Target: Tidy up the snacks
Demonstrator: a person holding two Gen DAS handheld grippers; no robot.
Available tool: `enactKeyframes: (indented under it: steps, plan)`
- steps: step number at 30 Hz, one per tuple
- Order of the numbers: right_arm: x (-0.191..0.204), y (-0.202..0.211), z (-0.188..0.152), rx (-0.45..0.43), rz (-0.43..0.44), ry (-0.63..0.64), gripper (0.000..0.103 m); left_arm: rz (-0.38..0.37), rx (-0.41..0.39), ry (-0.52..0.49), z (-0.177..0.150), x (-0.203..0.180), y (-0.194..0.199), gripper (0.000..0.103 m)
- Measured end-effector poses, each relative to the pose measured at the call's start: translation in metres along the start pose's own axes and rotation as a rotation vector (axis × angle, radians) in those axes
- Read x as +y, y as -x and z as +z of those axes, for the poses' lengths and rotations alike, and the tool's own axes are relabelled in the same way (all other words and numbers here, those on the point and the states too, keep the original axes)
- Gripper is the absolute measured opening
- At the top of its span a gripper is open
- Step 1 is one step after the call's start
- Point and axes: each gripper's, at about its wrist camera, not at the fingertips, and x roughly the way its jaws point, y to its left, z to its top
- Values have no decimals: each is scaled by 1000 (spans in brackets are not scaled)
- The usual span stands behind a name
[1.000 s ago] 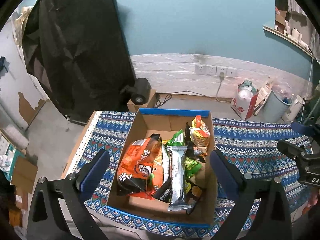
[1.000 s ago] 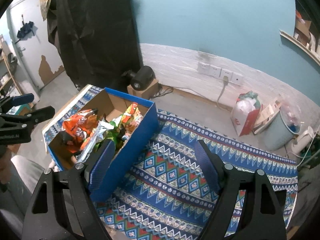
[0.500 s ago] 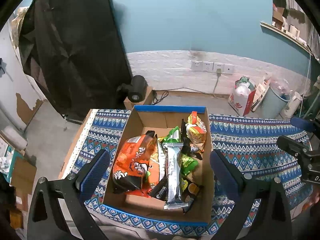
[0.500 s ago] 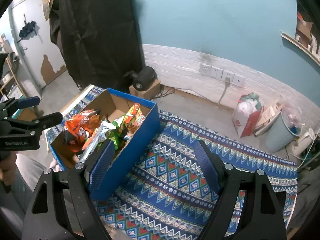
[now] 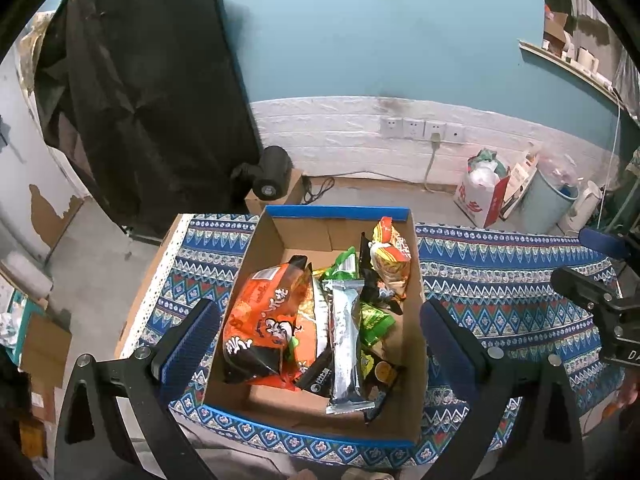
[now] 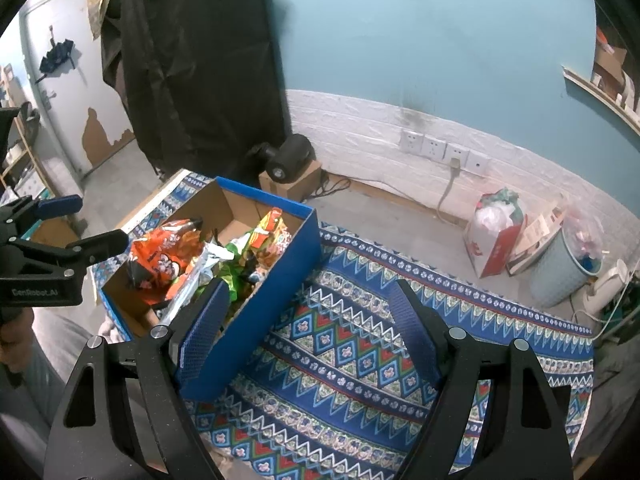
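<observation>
A blue cardboard box (image 5: 338, 212) sits on a patterned blue cloth (image 5: 500, 276) and holds several snack packs. A big orange bag (image 5: 264, 320) lies at its left, a long silver pack (image 5: 346, 340) in the middle, green packs (image 5: 374, 320) and a yellow-red bag (image 5: 392, 256) to the right. My left gripper (image 5: 320, 344) is open and empty, held above the box. My right gripper (image 6: 308, 328) is open and empty above the cloth, just right of the box (image 6: 280, 300). Each gripper shows in the other's view, the right (image 5: 596, 268) and the left (image 6: 76, 226).
The cloth (image 6: 360, 360) covers a low table by a teal wall. On the floor behind stand a black lamp on a small carton (image 5: 272, 184), a red-white bag (image 5: 484, 188), a light blue bin (image 5: 548, 200) and a white kettle (image 5: 584, 204). A black sheet (image 5: 152, 100) hangs at left.
Both grippers have risen and drawn back a little, so the box looks slightly lower and smaller. Both stay open. The snacks have not moved.
</observation>
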Motion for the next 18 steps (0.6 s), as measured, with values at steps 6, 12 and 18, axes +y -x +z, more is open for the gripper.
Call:
enactKeyframes:
  steps: [6,12,18]
  plan:
    - [0,-1,0,-1,0,-2,81,-3,3,-1,0,-1,1,101]
    - [1,0,0,-2,-1,1,81,-6,3,3,-1,-1,0,101]
    - [0,0,0,-3,-1,2,81,-13,11,8,-2,0,-1,101]
